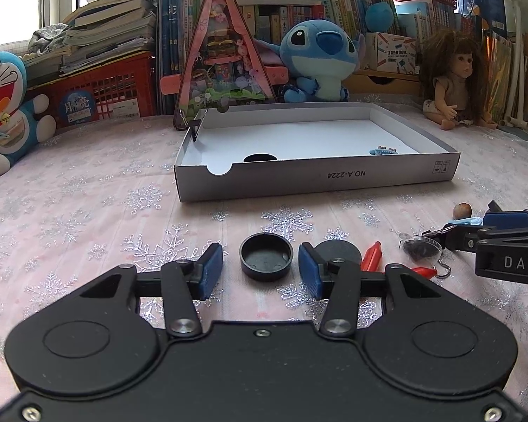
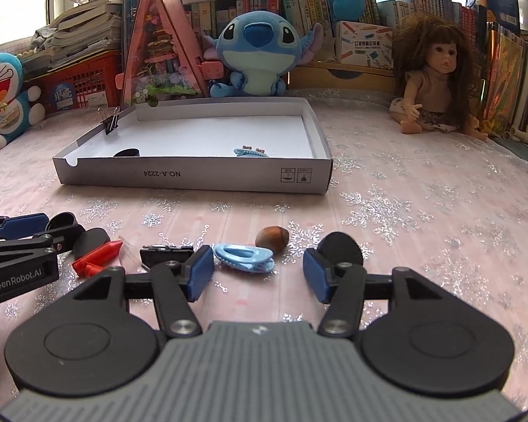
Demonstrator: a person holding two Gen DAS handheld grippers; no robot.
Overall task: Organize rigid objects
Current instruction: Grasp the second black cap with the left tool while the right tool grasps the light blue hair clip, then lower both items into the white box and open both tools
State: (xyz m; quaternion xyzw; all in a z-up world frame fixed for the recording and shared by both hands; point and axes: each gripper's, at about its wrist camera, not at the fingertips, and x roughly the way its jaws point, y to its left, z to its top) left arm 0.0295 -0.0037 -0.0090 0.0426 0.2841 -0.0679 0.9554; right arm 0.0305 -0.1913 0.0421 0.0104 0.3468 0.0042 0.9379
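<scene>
The black cap (image 1: 266, 261) sits open side up on the snowflake tablecloth (image 1: 88, 218), between the spread blue pads of your left gripper (image 1: 260, 270), which touch nothing. Your right gripper (image 2: 258, 274) also stands apart and grips nothing, with the light blue hair clip (image 2: 244, 257) just ahead of its left pad, the brown nut (image 2: 271, 236) behind that, and a flat black disc (image 2: 339, 248) by its right pad. Farther back lies the shallow cardboard box (image 1: 316, 176), holding another blue clip (image 1: 383, 150) and a black round piece (image 1: 260, 157), with a binder clip (image 2: 110, 119) on its left wall.
</scene>
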